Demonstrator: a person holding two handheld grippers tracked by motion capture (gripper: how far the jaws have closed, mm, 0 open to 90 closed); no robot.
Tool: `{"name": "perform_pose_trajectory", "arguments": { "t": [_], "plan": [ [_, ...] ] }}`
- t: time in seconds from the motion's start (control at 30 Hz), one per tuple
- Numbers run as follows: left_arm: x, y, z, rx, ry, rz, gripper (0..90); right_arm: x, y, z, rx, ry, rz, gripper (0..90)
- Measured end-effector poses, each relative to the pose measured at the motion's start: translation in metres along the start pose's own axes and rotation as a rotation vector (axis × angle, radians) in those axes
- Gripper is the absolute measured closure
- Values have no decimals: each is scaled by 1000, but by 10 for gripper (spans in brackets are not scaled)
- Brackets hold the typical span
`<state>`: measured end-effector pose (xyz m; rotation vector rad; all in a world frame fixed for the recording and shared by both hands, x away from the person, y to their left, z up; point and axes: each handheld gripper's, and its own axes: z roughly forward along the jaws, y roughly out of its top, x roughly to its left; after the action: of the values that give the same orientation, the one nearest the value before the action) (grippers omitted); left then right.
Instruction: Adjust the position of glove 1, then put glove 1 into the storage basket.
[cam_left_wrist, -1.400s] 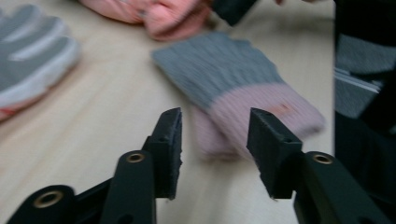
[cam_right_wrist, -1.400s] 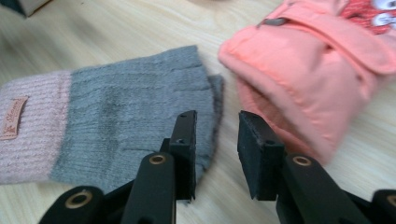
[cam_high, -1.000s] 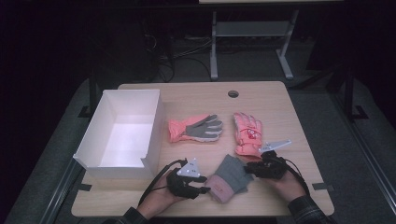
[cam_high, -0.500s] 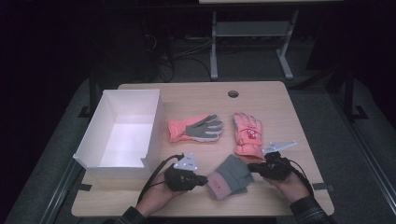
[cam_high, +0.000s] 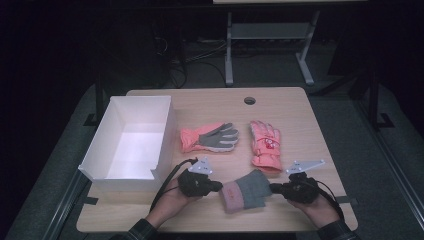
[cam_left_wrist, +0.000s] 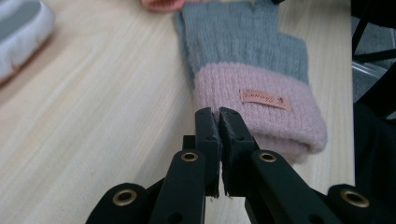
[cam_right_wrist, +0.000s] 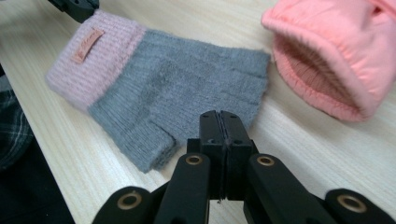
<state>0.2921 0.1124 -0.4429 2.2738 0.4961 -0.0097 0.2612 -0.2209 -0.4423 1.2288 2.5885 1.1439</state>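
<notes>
The grey knit glove (cam_high: 245, 189) with a pink cuff lies flat near the front edge of the table (cam_high: 310, 130), between both grippers. The left gripper (cam_left_wrist: 219, 115) has its jaws pressed together at the cuff edge; whether wool is pinched, I cannot tell. The right gripper (cam_right_wrist: 219, 116) is also closed at the grey end. The gripper views show a small label (cam_left_wrist: 264, 99) on the cuff. Both hands rest low on the table.

A dim lab or workshop. A wooden desk (cam_high: 300, 115) stands on grey carpet (cam_high: 380, 165). Cables (cam_high: 185, 70) and a metal frame (cam_high: 265, 40) lie beyond.
</notes>
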Motion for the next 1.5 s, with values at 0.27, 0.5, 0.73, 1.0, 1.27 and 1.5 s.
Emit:
{"name": "perform_pose_trajectory", "arguments": {
  "t": [0.27,0.5,0.73,1.0,1.27,1.5],
  "plan": [
    [-3,7,-5,-24,10,-17,442,-8,0,-4,-34,-7,13,523],
    [-12,26,12,1,-23,41,179,-33,-5,-6,-64,-119,-8,355],
    [-16,43,33,2,-6,66,143,-55,-12,-5,-80,-213,22,249],
    [-20,50,59,30,-13,82,128,-74,-19,1,-88,-248,59,167],
    [-17,44,79,88,-30,72,132,-73,-24,7,-110,-292,25,135],
    [-16,41,79,87,-57,73,211,-72,-25,9,-107,-308,4,115]
  ]
}}
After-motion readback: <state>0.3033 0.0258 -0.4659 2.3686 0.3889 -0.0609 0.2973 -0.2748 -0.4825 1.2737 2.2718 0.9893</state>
